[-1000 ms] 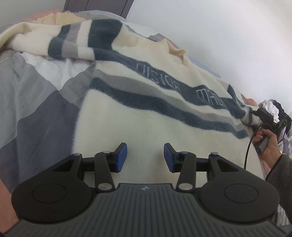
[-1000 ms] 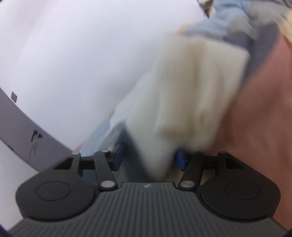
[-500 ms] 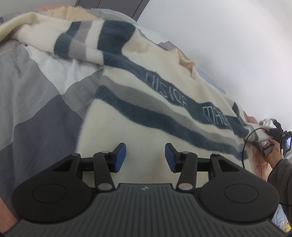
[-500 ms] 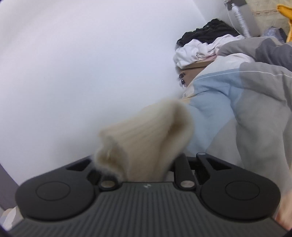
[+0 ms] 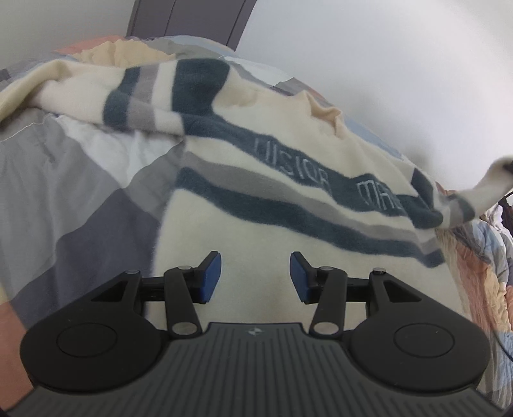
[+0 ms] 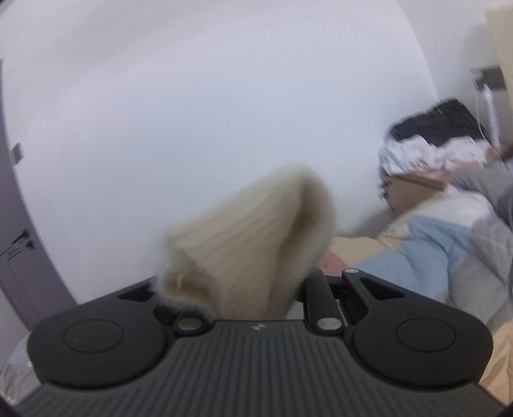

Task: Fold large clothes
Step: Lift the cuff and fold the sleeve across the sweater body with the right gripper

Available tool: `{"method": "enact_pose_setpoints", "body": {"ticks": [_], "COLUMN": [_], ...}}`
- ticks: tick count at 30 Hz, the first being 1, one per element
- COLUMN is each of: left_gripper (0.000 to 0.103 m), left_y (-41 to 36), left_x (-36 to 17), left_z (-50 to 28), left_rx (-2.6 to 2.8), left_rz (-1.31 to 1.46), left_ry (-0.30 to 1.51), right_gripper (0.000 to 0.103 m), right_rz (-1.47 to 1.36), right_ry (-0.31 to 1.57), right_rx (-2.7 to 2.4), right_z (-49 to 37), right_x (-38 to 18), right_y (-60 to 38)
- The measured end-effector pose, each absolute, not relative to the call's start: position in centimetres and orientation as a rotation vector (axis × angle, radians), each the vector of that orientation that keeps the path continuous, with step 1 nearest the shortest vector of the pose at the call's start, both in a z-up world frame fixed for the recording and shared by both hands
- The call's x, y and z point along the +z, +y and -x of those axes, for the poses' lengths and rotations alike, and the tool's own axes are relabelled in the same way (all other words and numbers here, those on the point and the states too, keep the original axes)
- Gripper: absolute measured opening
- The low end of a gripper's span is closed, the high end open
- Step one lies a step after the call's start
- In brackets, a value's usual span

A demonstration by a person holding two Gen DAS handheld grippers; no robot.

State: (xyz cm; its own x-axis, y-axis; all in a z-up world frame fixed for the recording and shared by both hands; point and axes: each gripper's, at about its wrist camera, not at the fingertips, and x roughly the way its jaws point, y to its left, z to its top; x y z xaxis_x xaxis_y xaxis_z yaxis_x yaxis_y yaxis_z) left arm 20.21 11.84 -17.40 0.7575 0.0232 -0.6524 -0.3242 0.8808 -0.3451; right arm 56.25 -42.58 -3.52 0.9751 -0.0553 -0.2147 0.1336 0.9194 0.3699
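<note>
A large cream fleece sweater [image 5: 256,224] with dark teal and grey stripes and stitched lettering lies spread on the bed. My left gripper [image 5: 255,277] hovers open and empty over its lower body. The sweater's right sleeve [image 5: 481,195] is lifted into the air at the far right. In the right wrist view my right gripper [image 6: 253,288] is shut on the ribbed cream sleeve cuff [image 6: 256,237], which hides its fingertips. The sweater's left sleeve [image 5: 96,86] lies stretched toward the far left.
A patchwork duvet [image 5: 80,192] of grey, white and peach covers the bed. A white wall runs behind, with a dark door [image 5: 186,19] at the top. A pile of black and white clothes [image 6: 433,144] sits on a box by the wall.
My right gripper has raised the sleeve cuff higher off the bed and swung toward the wall. My left gripper has tilted up slightly over the sweater body and stays open.
</note>
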Motion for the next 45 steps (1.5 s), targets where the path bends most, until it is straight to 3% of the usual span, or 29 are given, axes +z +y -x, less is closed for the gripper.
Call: {"method": "enact_pose_setpoints", "body": {"ticks": [7,14,18,31,34,36,38,45], "left_gripper": [0.053,0.053,0.054,0.054,0.055,0.055,0.055,0.06], "left_y": [12.7,13.6,14.4,17.3,17.6,17.8,17.9,16.7], "left_x": [-16.8,-15.4,-14.8,-15.5,-15.8,-16.0,-16.0,-15.9], "left_z": [-17.8,-15.4,-14.9,-15.7,-16.2,-16.6,-16.7,-16.4], "left_rx": [0.194,0.163,0.144,0.138,0.114,0.086,0.068,-0.008], "left_rz": [0.523,0.551,0.571,0.613,0.617,0.636,0.661,0.672], "left_ry": [0.68,0.616,0.581,0.563,0.573,0.578,0.577,0.576], "right_gripper": [0.016,0.016,0.016,0.02,0.032,0.049,0.056,0.061], "right_rz": [-0.262,-0.132,-0.099,0.037,0.05,0.057,0.063,-0.042], "right_ry": [0.192,0.162,0.191,0.515,0.567,0.586,0.619,0.733], "right_rx": [-0.048,0.143,0.246,0.409,0.451,0.49,0.534,0.633], "right_z": [-47.9,-39.1,-34.7,-26.7,-26.7,-26.4,-25.8,-25.0], "right_x": [3.8,4.7,1.2,-17.2,-17.9,-17.1,-16.2,-14.1], "right_y": [-32.8,-22.3,-17.2,-5.5,-5.3,-5.7,-6.2,-11.1]}}
